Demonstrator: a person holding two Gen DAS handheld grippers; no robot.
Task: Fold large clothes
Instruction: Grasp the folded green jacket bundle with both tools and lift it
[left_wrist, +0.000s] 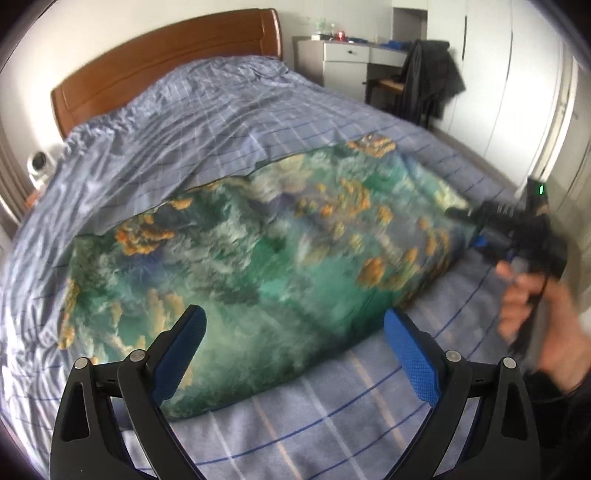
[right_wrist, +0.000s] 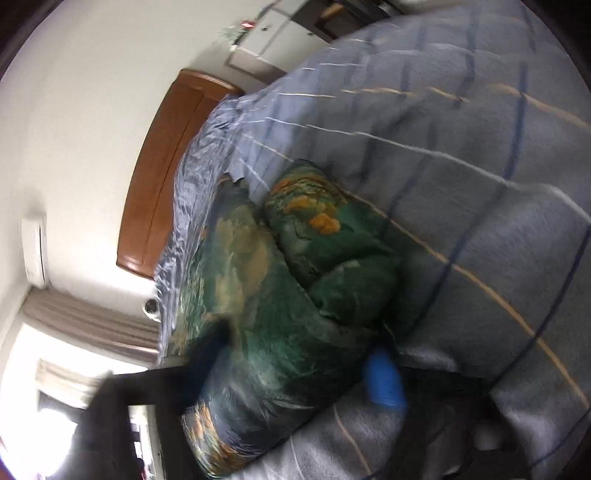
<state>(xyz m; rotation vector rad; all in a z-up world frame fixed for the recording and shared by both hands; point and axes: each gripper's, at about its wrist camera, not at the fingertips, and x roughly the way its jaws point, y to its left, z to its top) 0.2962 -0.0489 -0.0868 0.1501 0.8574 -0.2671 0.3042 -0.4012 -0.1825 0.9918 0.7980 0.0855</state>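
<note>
A large green garment with orange and white cloud-like print (left_wrist: 258, 254) lies spread across the blue checked bed cover (left_wrist: 332, 417). My left gripper (left_wrist: 295, 354) is open and empty, held just above the garment's near edge. My right gripper (left_wrist: 476, 225) is at the garment's right end; the view there is blurred. In the right wrist view the garment (right_wrist: 280, 314) bunches between the gripper's fingers (right_wrist: 384, 380), and the right gripper (right_wrist: 306, 354) seems to be closing on the cloth, but blur hides the jaws.
The bed has a brown wooden headboard (left_wrist: 166, 62). A white desk (left_wrist: 347, 59) and a chair draped with a dark coat (left_wrist: 428, 81) stand beyond the bed. A white wardrobe (left_wrist: 498, 74) is at the right. A small white device (left_wrist: 38, 166) sits left of the bed.
</note>
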